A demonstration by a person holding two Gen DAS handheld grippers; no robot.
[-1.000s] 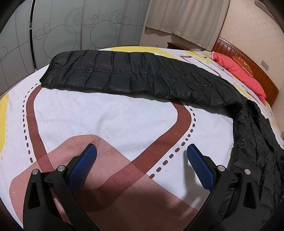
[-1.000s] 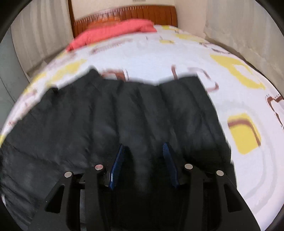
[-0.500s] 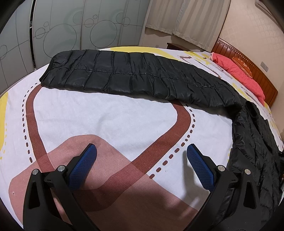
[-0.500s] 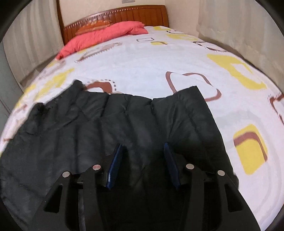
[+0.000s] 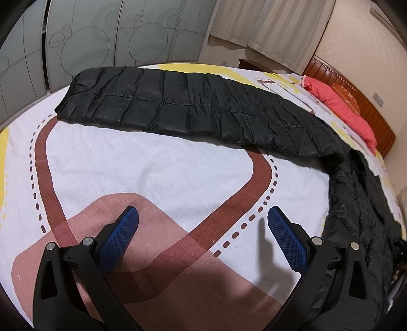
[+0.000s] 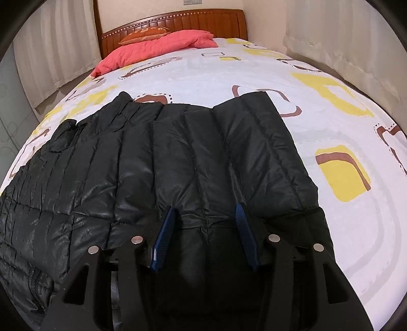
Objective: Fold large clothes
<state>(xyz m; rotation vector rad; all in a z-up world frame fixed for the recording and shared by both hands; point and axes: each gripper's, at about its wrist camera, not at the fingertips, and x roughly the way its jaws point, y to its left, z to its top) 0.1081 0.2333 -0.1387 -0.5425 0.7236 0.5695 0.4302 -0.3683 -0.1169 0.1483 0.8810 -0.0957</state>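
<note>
A black quilted down jacket point(image 5: 178, 109) lies spread on the bed, stretching across the far side and down the right edge of the left wrist view. Its folded part point(image 6: 178, 152) fills the middle of the right wrist view. My right gripper point(image 6: 204, 212) rests low on that part with puffy fabric between its blue pads point(image 6: 162, 239). Its jaws are opening, and the pads do not visibly press on the cloth. My left gripper point(image 5: 201, 216) hovers wide open over the bare sheet, left of the jacket's edge, with nothing between its fingers.
The bed sheet point(image 5: 152, 165) is white with brown and yellow shapes. A red quilt point(image 6: 162, 45) and an orange pillow lie by the wooden headboard point(image 6: 178, 20). Frosted wardrobe doors point(image 5: 101, 38) and curtains point(image 5: 267, 25) stand beyond the bed.
My right gripper has sunk closer to the jacket and its pads stand slightly wider apart. The jacket part beneath it now lies flat and sharp. The left gripper has not moved.
</note>
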